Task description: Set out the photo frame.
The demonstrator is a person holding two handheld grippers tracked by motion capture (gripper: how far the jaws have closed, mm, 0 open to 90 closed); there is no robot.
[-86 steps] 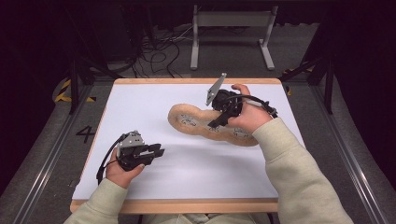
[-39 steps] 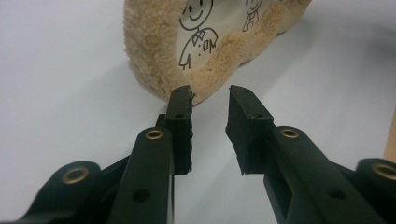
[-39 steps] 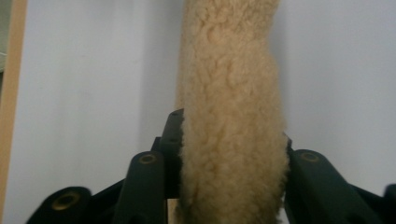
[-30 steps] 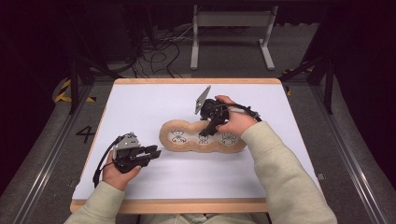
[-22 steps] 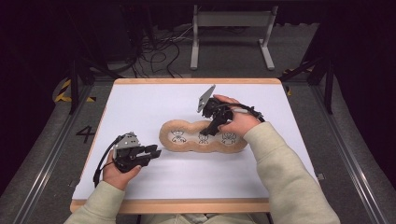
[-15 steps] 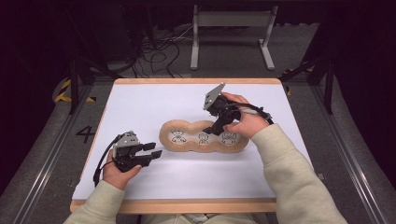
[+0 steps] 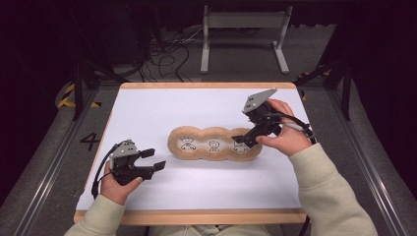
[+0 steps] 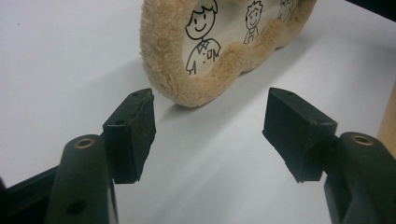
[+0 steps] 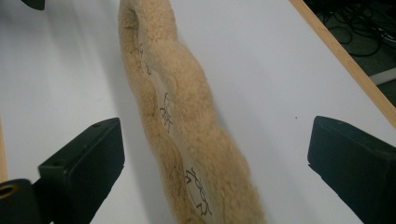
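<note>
Table: white top (image 7: 162, 105) with a light wooden edge (image 7: 206, 85)
Floor: grey (image 7: 44, 147), marked with a 4 (image 7: 90, 141) and yellow-black tape (image 7: 66, 98)
Behind: grey metal stand (image 7: 243, 29), tangled black cables (image 7: 169, 49)
Light: dim surroundings, bright tabletop

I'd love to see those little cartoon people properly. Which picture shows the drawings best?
The left gripper view: the nearest drawings on the fuzzy pad are large and sharp. The high view shows all three, but tiny. The right gripper view sees the pad edge-on, drawings squashed.
</note>
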